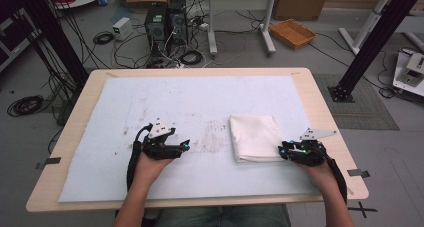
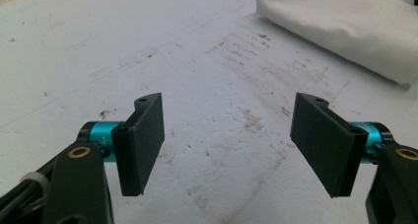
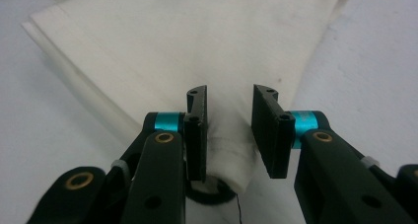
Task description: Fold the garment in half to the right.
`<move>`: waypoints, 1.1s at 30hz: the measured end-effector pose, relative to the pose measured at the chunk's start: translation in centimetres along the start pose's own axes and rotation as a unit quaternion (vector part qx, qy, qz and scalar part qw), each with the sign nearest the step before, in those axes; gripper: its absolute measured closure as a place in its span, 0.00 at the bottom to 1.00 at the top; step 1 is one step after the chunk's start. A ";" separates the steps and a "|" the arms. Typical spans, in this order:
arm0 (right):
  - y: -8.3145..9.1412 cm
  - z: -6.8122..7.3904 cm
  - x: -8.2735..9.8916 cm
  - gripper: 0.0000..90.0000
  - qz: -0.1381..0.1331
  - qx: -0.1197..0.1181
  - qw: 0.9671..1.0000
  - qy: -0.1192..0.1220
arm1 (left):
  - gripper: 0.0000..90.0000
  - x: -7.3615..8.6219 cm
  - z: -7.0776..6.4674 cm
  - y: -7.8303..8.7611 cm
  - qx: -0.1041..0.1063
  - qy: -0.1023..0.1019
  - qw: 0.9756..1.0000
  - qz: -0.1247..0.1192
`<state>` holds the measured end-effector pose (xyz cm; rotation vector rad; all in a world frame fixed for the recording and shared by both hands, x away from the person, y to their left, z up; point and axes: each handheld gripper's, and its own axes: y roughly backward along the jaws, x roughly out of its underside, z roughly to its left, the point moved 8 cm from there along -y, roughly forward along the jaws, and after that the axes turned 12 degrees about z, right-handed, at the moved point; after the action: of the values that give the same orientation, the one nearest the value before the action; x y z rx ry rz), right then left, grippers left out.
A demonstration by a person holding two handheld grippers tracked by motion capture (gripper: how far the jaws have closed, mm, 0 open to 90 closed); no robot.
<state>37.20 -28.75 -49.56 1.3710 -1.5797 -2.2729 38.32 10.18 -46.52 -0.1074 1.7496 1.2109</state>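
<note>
In the right gripper view the folded white cloth (image 3: 162, 41) runs off the top edge, and its near corner drops behind the jaws at bottom centre, so can't tell whether the pads actually press it. In the left gripper view the same cloth is cut off at the upper right corner. In the high view, forearms are cropped at the bottom edge, and the tips of the right gripper (image 1: 283, 151) are too small to read vs. the cloth's edge.

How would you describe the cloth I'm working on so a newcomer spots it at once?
Start at the wooden table and the pale blue-white mat covering most of it. On the mat's right half, just ahead of the right gripper, lies a folded white cloth. It is the one clean, raised, soft square; the mat around it is flat and smudged with dark marks.
</note>
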 end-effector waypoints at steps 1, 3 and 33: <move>0.0 0.0 0.1 0.76 0.001 0.000 1.000 -0.001 | 0.32 0.0 -0.1 0.0 0.001 0.001 1.000 -0.001; 0.1 0.2 0.2 0.77 0.004 0.004 1.000 0.003 | 0.32 0.0 -0.1 0.0 0.001 -0.001 1.000 -0.001; -6.3 7.7 -7.7 0.47 0.030 -0.001 0.997 0.076 | 0.31 0.2 0.2 0.5 0.005 0.002 1.000 -0.011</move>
<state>39.28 -16.34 -48.97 1.4381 -1.5484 -2.0811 38.10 10.65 -46.31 -0.1218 1.7529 1.1872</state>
